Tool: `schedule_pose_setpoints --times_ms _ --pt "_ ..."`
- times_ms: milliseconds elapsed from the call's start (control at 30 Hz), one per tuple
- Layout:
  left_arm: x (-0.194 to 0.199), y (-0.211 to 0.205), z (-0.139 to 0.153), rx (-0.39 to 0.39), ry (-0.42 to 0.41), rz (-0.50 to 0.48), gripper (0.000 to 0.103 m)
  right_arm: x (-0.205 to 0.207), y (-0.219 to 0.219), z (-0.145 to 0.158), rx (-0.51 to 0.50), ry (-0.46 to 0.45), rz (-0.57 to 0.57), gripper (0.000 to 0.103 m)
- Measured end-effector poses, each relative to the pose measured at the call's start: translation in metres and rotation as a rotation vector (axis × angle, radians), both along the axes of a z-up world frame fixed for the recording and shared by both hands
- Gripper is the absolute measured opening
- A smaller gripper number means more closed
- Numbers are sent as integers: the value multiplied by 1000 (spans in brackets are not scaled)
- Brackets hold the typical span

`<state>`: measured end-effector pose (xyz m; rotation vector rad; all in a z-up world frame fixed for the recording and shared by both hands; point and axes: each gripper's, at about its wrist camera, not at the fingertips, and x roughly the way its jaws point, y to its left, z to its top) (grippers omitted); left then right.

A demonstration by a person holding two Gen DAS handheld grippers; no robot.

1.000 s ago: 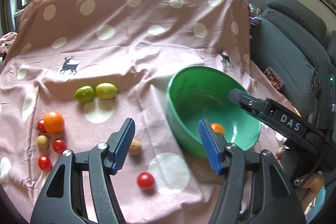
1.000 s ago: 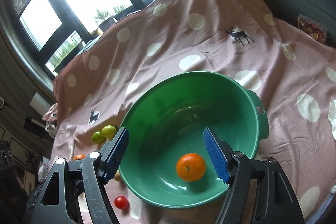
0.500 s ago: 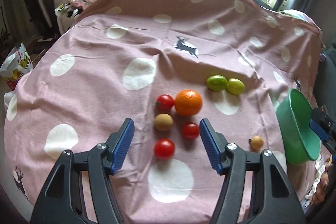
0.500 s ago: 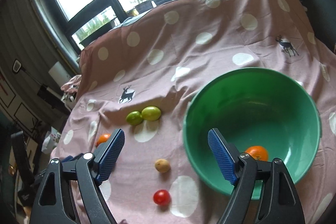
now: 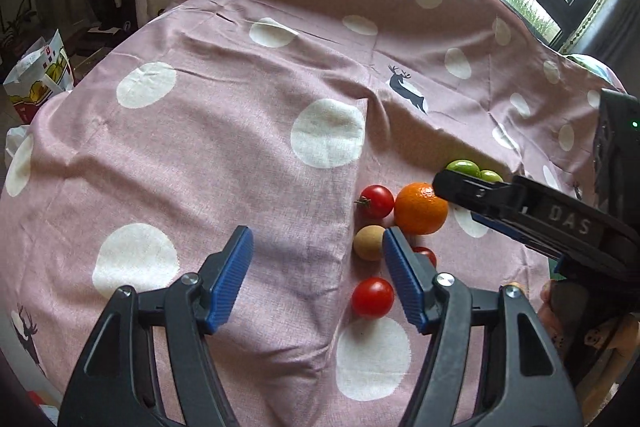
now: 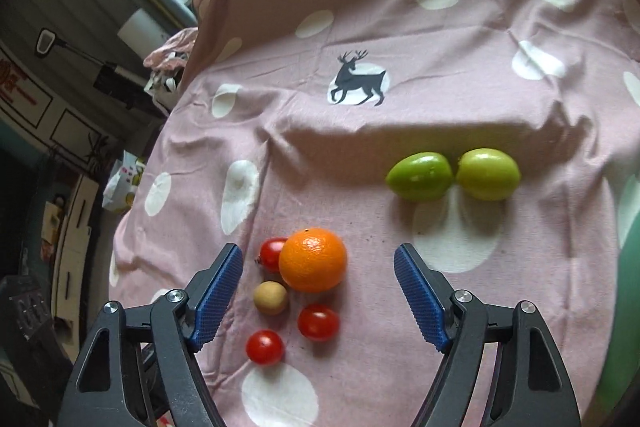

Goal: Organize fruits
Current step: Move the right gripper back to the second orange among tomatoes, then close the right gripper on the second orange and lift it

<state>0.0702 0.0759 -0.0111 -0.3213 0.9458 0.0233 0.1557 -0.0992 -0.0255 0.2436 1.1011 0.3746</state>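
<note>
Right tool (image 6: 318,293), spread and empty but just narrowing, hovers over orange (image 6: 313,259); next, lower and pinch it

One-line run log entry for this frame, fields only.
left gripper: open, empty, over cloth | right gripper: open, empty, above orange | green bowl: at right edge
</note>
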Motion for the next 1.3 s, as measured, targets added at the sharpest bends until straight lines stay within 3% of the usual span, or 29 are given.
schedule_pose_setpoints --times_ms 200,300,467,700,1033,1300 --pt "0 5 0 -6 0 -6 67 12 11 -23 -59 50 11 64" --pt "1 4 -1 -4 2 -7 67 14 12 -24 -29 50 30 47" --pt "-1 2 0 4 -4 -15 67 3 9 -20 -75 30 25 47" --pt "-2 -3 1 -28 -1 -38 67 -34 -26 3 -12 0 3 47" --pt "-3 -18 -1 -87 21 -103 66 -70 -46 -25 -63 99 -6 47" --pt "-5 -30 -3 -74 37 -133 65 -74 -73 -11 58 61 -44 47"
